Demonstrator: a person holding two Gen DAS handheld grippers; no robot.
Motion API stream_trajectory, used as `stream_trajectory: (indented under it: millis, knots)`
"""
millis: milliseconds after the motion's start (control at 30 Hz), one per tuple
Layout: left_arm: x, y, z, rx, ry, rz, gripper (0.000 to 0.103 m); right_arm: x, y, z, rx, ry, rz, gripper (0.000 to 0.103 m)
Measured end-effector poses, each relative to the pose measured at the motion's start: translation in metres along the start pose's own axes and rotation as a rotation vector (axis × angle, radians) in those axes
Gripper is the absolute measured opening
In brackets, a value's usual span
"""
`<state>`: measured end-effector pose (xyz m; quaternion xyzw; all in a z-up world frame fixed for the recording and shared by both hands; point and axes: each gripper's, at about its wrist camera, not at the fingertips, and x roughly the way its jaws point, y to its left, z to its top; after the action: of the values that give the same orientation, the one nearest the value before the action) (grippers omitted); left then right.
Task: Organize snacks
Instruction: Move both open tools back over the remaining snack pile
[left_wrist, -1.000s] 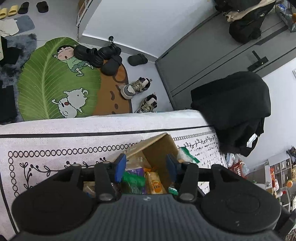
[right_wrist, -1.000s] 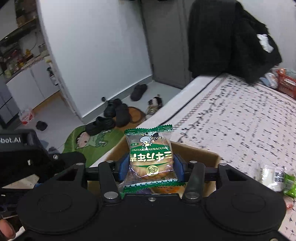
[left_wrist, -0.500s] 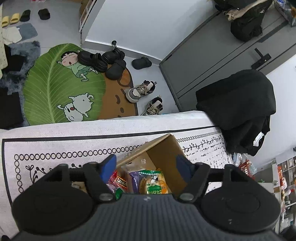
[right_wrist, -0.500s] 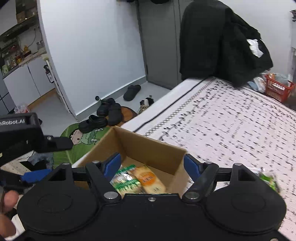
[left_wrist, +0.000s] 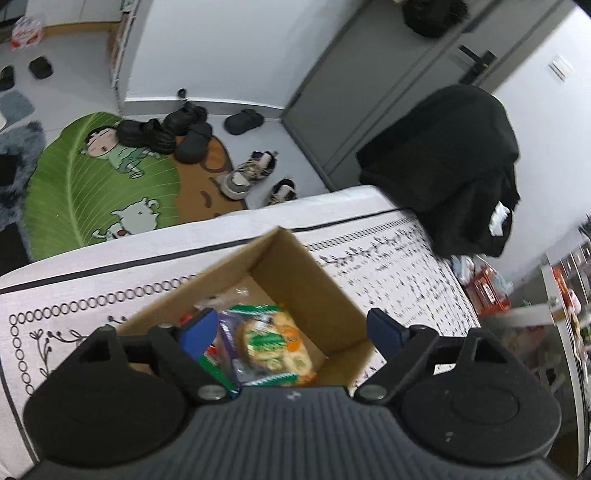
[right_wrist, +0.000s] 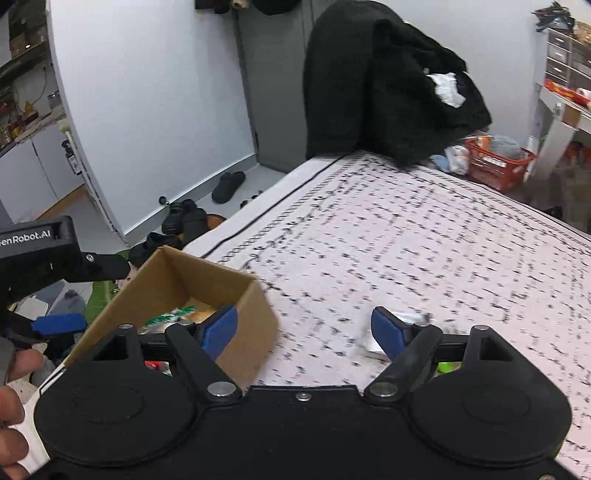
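A: Two views, left wrist first. Left gripper (left_wrist: 291, 328) hanging over cardboard box (left_wrist: 295, 280), jaws spread wide, nothing between them. Snack packets (left_wrist: 273, 341) piled in box bottom, green-and-orange wrapper on top. Box sitting on patterned bed cover (left_wrist: 399, 266), close to the bed's edge above leaf rug (left_wrist: 92, 184).

B: Right wrist?

A: Right gripper (right_wrist: 304, 330) aimed past box corner toward open bed, jaws parted and empty. Loose packet (right_wrist: 402, 319) lying on cover just by the right fingertip, partly hidden and blurred; something green (right_wrist: 448, 367) lower down behind the linkage, can't tell what. Box (right_wrist: 236, 299) off to the left, other gripper's blue pad (right_wrist: 59, 323) beyond it.

B: Risks?

A: Likely next: grab that loose packet. Soft cover plus thin slippery wrapper, so possible pinching of fabric along with it, or only a corner caught and packet dropped short of box. Box near bed edge, light, unanchored; a nudge from either gripper could push it off onto the floor. Heavy motion blur too, so bad alignment plausible.
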<state>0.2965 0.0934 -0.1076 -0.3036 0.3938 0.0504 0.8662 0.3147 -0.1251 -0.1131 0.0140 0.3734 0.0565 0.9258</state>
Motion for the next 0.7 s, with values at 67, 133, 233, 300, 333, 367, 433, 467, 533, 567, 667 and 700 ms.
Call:
stream_trajectory:
  millis: [67,133,233,300,333,367,433,467,533,567,667,700]
  knots:
    - [-0.002,-0.010,-0.005,0.025,-0.008,-0.005,0.088,-0.006,-0.012,-0.002,0.007,-0.003,-0.007,0.082]
    - [-0.003,-0.021,-0.010,0.053,-0.018,-0.004,0.090,-0.012,-0.024,-0.003,0.014,-0.006,-0.010,0.083]
    - [-0.003,-0.035,-0.018,0.096,-0.034,0.038,0.096,-0.017,-0.041,-0.005,0.027,-0.003,-0.013,0.088]
    - [-0.002,-0.044,-0.023,0.120,-0.035,0.028,0.096,-0.020,-0.053,-0.007,0.036,-0.001,-0.017,0.092]
    - [-0.002,-0.047,-0.025,0.123,-0.029,0.019,0.097,-0.021,-0.059,-0.008,0.041,0.000,-0.019,0.093]
    - [-0.001,-0.050,-0.028,0.125,-0.025,0.008,0.098,-0.022,-0.065,-0.009,0.046,0.002,-0.021,0.093]
    - [-0.001,-0.059,-0.034,0.146,-0.027,-0.002,0.103,-0.024,-0.076,-0.011,0.060,0.000,-0.026,0.094]
    - [0.000,-0.063,-0.037,0.161,-0.031,-0.008,0.103,-0.025,-0.083,-0.012,0.069,-0.002,-0.029,0.095]
    - [0.001,-0.069,-0.042,0.181,-0.029,-0.017,0.103,-0.026,-0.095,-0.014,0.090,-0.004,-0.033,0.095]
    - [0.001,-0.073,-0.045,0.188,-0.028,-0.023,0.103,-0.026,-0.100,-0.015,0.099,-0.005,-0.035,0.095]
    - [0.004,-0.082,-0.054,0.217,-0.033,-0.035,0.103,-0.025,-0.116,-0.019,0.126,-0.010,-0.050,0.095]
    - [0.004,-0.085,-0.057,0.224,-0.034,-0.038,0.103,-0.024,-0.121,-0.020,0.139,-0.014,-0.052,0.095]
